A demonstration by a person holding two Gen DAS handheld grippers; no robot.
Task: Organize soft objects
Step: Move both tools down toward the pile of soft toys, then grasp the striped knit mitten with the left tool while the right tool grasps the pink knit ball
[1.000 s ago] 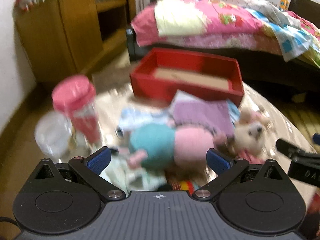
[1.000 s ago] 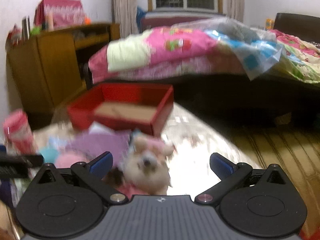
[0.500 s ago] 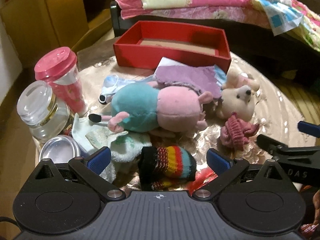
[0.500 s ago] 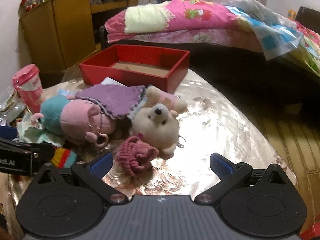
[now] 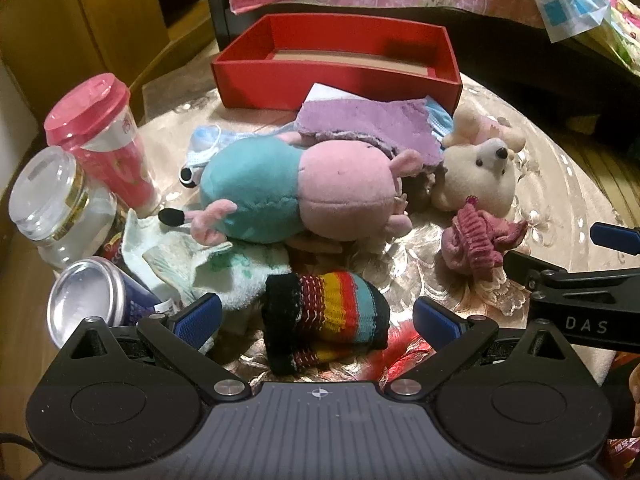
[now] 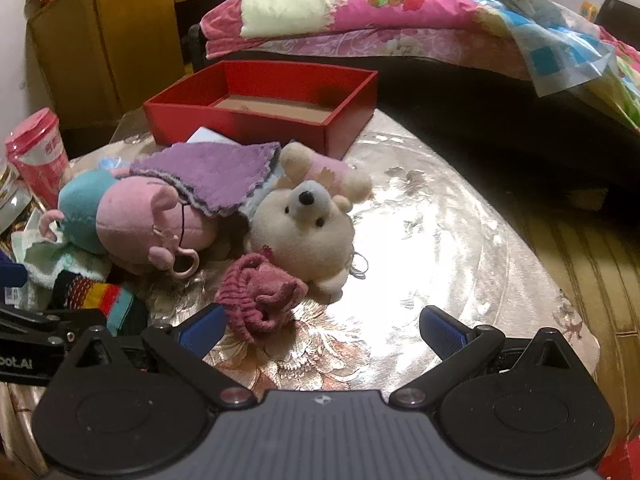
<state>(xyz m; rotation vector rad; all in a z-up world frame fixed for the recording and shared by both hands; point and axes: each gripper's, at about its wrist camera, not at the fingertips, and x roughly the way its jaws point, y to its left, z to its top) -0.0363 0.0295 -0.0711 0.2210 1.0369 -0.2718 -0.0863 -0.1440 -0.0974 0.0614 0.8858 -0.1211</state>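
Blue-padded and black, left gripper (image 5: pixel 316 316) spread wide, gripping nothing, hovering at the near edge of the table (image 5: pixel 552 184). Directly between the open fingers: striped knit sock (image 5: pixel 326 312), lying flat. Soft, light, no stiffness to speak of; best pinched across the bunched middle, since a hold on a loose end would likely just let it dangle.

Same for right gripper (image 6: pixel 322 330): fully apart, empty, with pink knit bundle (image 6: pixel 258 294) just beside the left fingertip. Squashy too, easy to clamp anywhere.

Farther out, touching the bundle: cream bear (image 6: pixel 304 228). Left of it, pig plush (image 5: pixel 296 192), bulkier, probably better taken by a limb or the narrower body. Purple cloth (image 5: pixel 368 124) draped over both, limp. At the far side, red box (image 5: pixel 336 64), nothing visible inside, presumably the destination.

Left edge, hard things to avoid: glass jar (image 5: pixel 52 208), pink cup (image 5: pixel 100 136), can (image 5: pixel 92 300).
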